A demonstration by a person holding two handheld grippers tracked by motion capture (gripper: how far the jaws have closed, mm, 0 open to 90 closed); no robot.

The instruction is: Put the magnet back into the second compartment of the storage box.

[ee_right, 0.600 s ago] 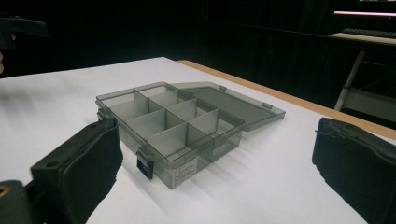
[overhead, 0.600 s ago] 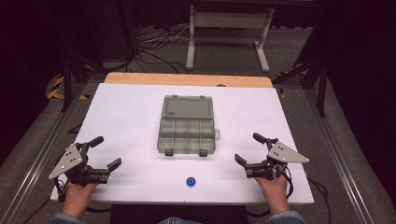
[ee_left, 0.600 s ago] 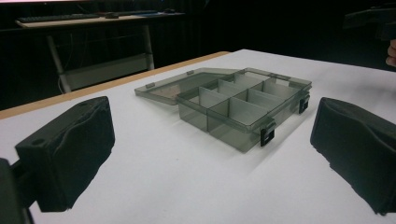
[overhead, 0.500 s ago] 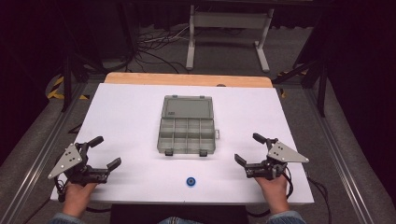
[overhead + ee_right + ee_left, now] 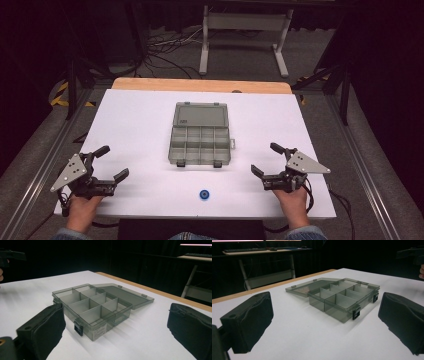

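Nothing has moved since a moment ago: both my hands rest low on the white counter (image 5: 130, 130), and the jaws of my left gripper (image 5: 111, 162) and right gripper (image 5: 265, 160) stand wide with nothing in them. Between them sits the clear plastic box (image 5: 200, 142), lid flat open behind it. It looks light, stiff and slippery, so I'd pinch a side wall. Near me lies a small blue ring (image 5: 204, 194).

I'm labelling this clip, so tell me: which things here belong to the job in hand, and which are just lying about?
Belongs to the job:
- compartment box, lid open flat on the table
- small blue ring, at the near edge
- left gripper and right gripper, both open, holding nothing

Just lying about:
- white table
- metal stand and cables on the floor behind
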